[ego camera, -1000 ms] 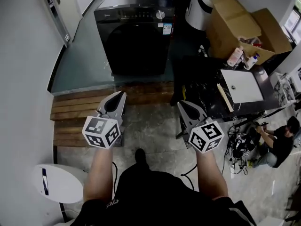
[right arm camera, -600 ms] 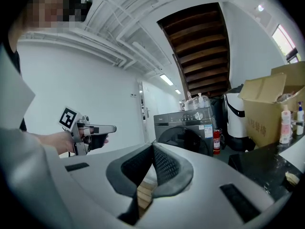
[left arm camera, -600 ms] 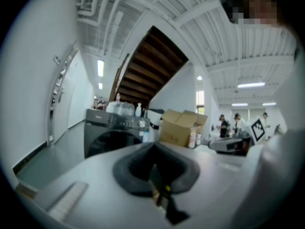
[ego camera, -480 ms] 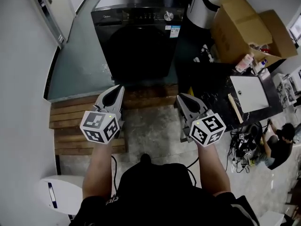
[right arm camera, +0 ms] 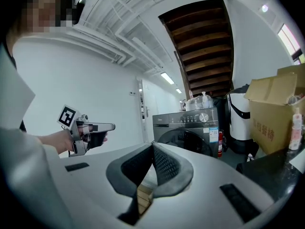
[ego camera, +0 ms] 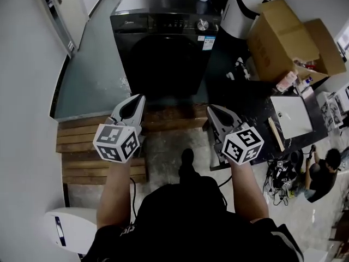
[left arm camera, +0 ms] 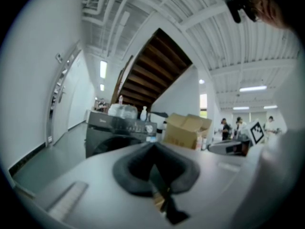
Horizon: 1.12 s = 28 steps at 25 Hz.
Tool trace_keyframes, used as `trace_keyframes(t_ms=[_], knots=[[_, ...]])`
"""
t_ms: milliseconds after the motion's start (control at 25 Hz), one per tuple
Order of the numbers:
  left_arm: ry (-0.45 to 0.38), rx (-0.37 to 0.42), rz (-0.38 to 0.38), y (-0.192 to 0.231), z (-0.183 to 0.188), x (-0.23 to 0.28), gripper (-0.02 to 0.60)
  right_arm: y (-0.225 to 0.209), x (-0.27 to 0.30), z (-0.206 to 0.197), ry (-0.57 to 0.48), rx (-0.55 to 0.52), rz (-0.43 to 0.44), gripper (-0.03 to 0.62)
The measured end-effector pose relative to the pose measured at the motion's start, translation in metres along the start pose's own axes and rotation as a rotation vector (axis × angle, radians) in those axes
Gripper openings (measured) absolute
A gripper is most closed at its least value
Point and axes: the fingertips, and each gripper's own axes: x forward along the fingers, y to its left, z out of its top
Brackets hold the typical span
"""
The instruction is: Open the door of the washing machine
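My left gripper point(ego camera: 139, 97) and right gripper point(ego camera: 209, 108) share one build: a pale grey tapered shell with a dark, rounded hollow behind the tip. Each carries a white cube point(ego camera: 115, 142) at its rear, printed with black square markers. The right one's inner pads point(right arm camera: 164, 168) are dark and cross-ribbed. A thin black cable point(ego camera: 131, 192) hangs beside the left forearm. I wear a black short-sleeved shirt point(ego camera: 185, 222) with small white print near the left sleeve, and a black shoe point(ego camera: 187, 161).

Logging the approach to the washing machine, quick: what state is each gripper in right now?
Left gripper: closed, fingers together, holding nothing.
Right gripper: closed, fingers together, holding nothing.
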Motion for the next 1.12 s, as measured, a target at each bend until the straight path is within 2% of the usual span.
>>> trace_keyframes(t_ms=[160,320,600,880,1120], knots=[[0.008,-0.010,0.013,0.014,-0.001,0.022,0.008,-0.015,0.022,0.008,-0.022,0.003,0.019,-0.006],[0.001,0.009,0.007,0.025,0.012,0.060,0.008,-0.047,0.043,0.022,-0.051,0.009,0.014,-0.006],[0.034,0.023,-0.007,0.038,0.019,0.149,0.008,-0.125,0.090,0.040,-0.056,0.023,0.003,-0.006],[0.065,0.029,0.017,0.056,0.022,0.243,0.008,-0.192,0.150,0.045,-0.024,0.043,0.039,-0.006],[0.067,0.052,0.012,0.059,0.026,0.280,0.008,-0.204,0.183,0.036,0.018,0.054,0.100,-0.006]])
